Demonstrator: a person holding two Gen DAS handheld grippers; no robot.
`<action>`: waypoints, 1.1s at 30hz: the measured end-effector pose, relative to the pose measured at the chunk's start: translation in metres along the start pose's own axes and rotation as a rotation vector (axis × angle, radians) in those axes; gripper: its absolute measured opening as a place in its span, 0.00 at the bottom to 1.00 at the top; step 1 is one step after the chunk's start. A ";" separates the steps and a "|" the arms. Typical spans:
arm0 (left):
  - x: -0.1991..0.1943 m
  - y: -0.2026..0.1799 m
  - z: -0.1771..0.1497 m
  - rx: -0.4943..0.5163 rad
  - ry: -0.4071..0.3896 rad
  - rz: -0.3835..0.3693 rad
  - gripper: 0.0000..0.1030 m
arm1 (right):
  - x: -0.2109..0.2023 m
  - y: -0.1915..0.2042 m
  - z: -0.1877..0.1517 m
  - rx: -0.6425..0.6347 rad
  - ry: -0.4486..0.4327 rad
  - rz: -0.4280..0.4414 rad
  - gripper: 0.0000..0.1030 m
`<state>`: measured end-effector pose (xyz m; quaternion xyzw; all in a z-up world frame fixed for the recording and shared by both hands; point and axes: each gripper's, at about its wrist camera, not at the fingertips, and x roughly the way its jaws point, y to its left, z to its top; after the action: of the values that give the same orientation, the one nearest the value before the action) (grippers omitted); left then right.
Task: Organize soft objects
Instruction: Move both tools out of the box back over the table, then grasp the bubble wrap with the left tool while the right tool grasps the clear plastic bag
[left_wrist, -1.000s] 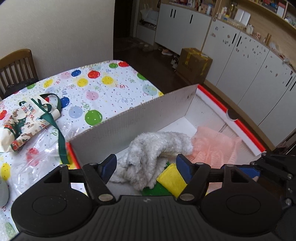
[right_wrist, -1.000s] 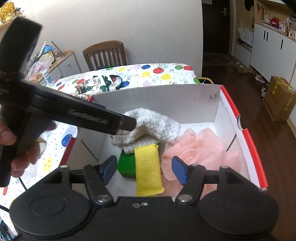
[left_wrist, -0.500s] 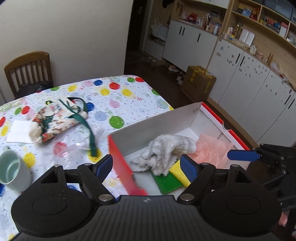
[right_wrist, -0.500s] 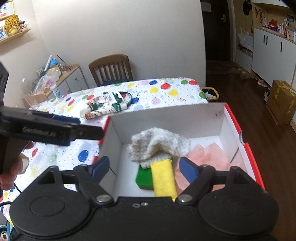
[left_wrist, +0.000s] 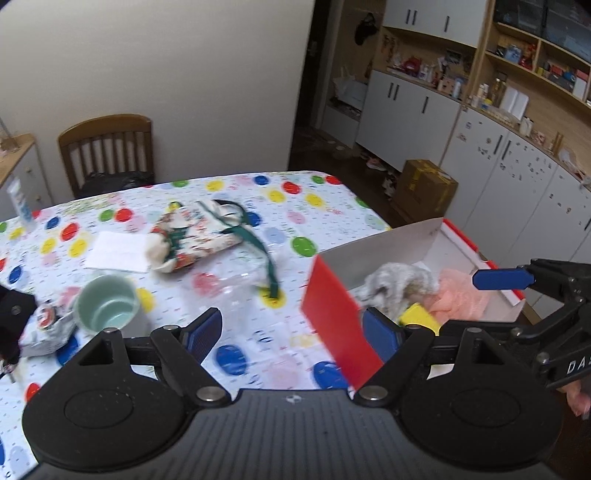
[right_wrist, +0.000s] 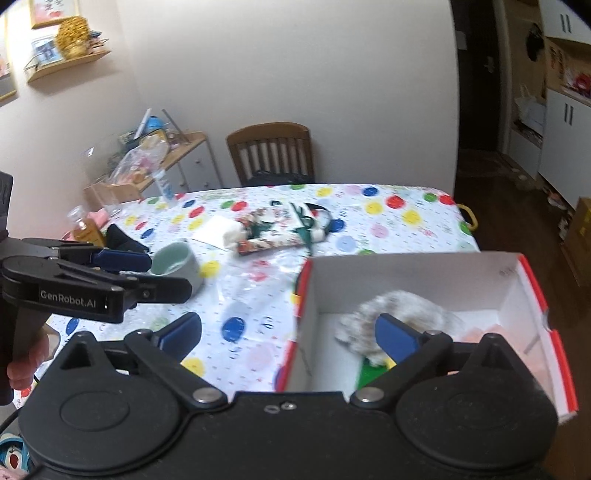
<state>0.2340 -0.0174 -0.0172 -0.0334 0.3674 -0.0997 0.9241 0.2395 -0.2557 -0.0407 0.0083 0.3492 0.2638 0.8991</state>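
Note:
A red-and-white cardboard box (left_wrist: 332, 317) (right_wrist: 406, 273) stands at the table's near right corner. Inside lie a fluffy grey-white cloth (left_wrist: 399, 280) (right_wrist: 417, 306), a yellow sponge (left_wrist: 419, 315), a green sponge (right_wrist: 369, 376) and a pink mesh puff (left_wrist: 458, 297). My left gripper (left_wrist: 293, 330) (right_wrist: 170, 275) hovers over the table left of the box, its jaws opening with nothing between them. My right gripper (right_wrist: 290, 332) hangs above the box's near left corner, its jaws also opening and holding nothing; one blue finger (left_wrist: 502, 278) of it shows over the box.
On the spotted tablecloth lie a floral pouch with green ribbon (left_wrist: 192, 240) (right_wrist: 280, 229), a white napkin (left_wrist: 118, 251), a pale green mug (left_wrist: 107, 306) (right_wrist: 177, 264) and a crumpled wrapper (left_wrist: 44, 325). A wooden chair (left_wrist: 107, 151) stands behind the table.
Both grippers have drawn back and up from the box, the left one shifting left over the table. Their jaws have widened. The cloth, sponges and puff stay in the box.

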 end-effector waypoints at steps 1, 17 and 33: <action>-0.003 0.006 -0.002 -0.008 -0.002 0.004 0.82 | 0.001 0.006 0.001 -0.008 -0.001 0.005 0.98; -0.031 0.113 -0.044 -0.128 -0.032 0.019 1.00 | 0.054 0.077 0.019 -0.038 0.031 0.019 0.99; -0.006 0.150 -0.085 -0.100 -0.014 0.021 1.00 | 0.151 0.111 0.041 0.081 0.098 -0.137 0.99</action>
<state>0.1950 0.1312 -0.0955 -0.0764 0.3655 -0.0711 0.9249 0.3069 -0.0810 -0.0818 0.0080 0.4030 0.1876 0.8957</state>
